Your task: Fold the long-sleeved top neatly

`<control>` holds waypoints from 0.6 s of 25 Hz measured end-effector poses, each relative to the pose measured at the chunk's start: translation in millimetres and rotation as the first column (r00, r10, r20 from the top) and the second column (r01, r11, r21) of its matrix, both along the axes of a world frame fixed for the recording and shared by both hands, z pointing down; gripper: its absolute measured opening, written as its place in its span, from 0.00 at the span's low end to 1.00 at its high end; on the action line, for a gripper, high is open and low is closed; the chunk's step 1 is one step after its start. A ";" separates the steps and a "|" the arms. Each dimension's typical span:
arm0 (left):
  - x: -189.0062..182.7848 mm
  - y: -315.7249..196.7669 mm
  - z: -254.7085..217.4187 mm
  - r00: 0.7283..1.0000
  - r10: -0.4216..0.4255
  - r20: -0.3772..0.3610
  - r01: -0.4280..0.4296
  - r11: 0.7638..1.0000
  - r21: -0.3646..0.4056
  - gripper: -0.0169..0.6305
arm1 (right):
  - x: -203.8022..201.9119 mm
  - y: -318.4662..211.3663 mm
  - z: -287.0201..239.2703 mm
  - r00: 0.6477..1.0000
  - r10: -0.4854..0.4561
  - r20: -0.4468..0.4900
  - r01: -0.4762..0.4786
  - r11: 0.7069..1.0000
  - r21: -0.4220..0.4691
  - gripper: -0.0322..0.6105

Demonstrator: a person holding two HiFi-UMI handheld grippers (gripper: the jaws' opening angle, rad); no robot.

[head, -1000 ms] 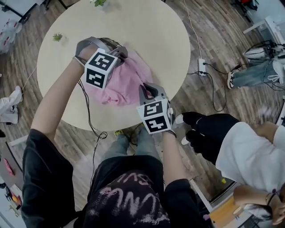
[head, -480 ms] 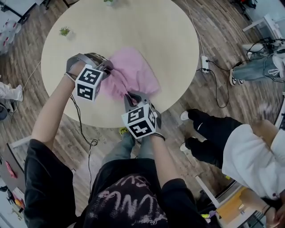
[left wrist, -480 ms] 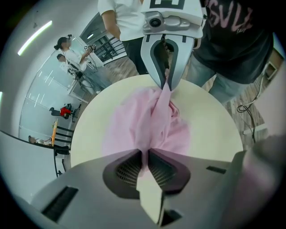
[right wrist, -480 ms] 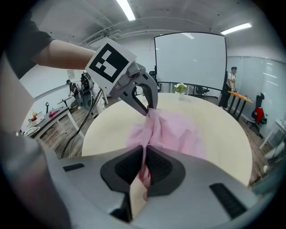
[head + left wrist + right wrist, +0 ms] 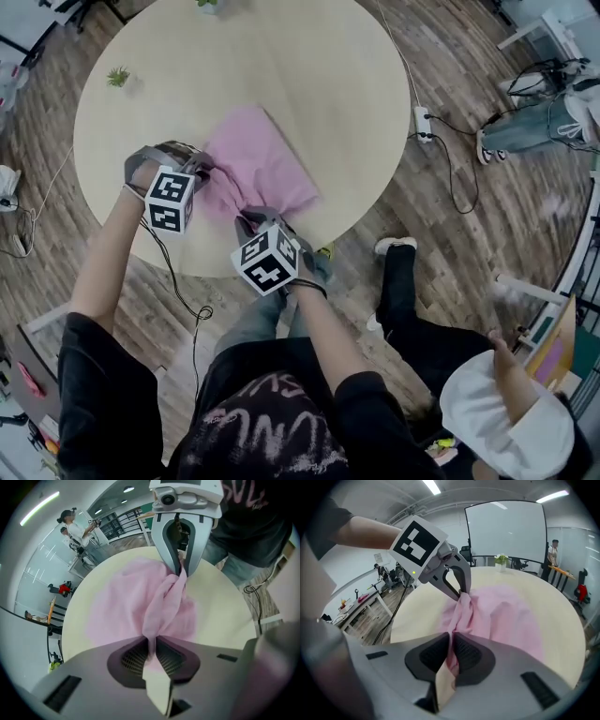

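Note:
The pink long-sleeved top (image 5: 258, 164) lies on the round beige table (image 5: 309, 56), with a gathered ridge of cloth strung along its near edge between the two grippers. My left gripper (image 5: 202, 169) is shut on the left end of that ridge; in the left gripper view the cloth (image 5: 126, 606) runs into its jaws (image 5: 151, 648). My right gripper (image 5: 255, 217) is shut on the right end near the table's front rim. Its jaws (image 5: 451, 651) have just eased open a little and still pinch pink cloth (image 5: 506, 616). Each gripper view shows the other gripper, the right one (image 5: 180, 569) and the left one (image 5: 459, 590), gripping the ridge.
A small potted plant (image 5: 118, 77) stands at the table's left, another (image 5: 208, 5) at its far edge. A cable (image 5: 178, 272) hangs from the left gripper. A power strip (image 5: 421, 122) lies on the floor. A person in white (image 5: 506, 422) stands at lower right.
Both grippers have come down and toward the table's near edge, dragging the pink top with them; it now lies flatter. The bystander has shifted toward the lower right.

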State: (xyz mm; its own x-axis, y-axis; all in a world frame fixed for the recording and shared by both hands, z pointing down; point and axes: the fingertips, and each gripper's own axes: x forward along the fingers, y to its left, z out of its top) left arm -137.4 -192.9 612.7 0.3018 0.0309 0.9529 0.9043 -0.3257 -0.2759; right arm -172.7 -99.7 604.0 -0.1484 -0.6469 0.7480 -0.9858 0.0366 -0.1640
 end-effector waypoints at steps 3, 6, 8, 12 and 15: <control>-10.3 1.0 15.9 0.999 -0.029 0.036 0.029 1.000 -0.001 0.23 | -12.1 2.6 3.2 1.000 -0.018 0.008 0.018 1.000 -0.003 0.15; -19.9 1.1 16.9 0.997 -0.050 0.066 0.051 0.998 -0.025 0.36 | -17.5 5.8 -9.6 1.000 -0.021 0.024 0.021 1.000 0.015 0.19; -22.4 -4.7 8.8 0.995 -0.078 0.056 0.079 0.996 -0.028 0.37 | -14.8 7.0 -21.3 1.000 -0.009 0.014 0.008 0.999 0.035 0.19; -21.7 -3.8 -24.6 0.979 -0.199 -0.036 0.194 0.975 -0.105 0.36 | -3.0 12.7 -45.2 0.998 0.060 0.005 -0.060 0.995 0.074 0.20; -14.1 -3.3 -54.9 0.940 -0.312 -0.136 0.282 0.938 -0.202 0.35 | 16.5 14.8 -62.7 0.992 0.127 -0.008 -0.126 0.986 0.105 0.19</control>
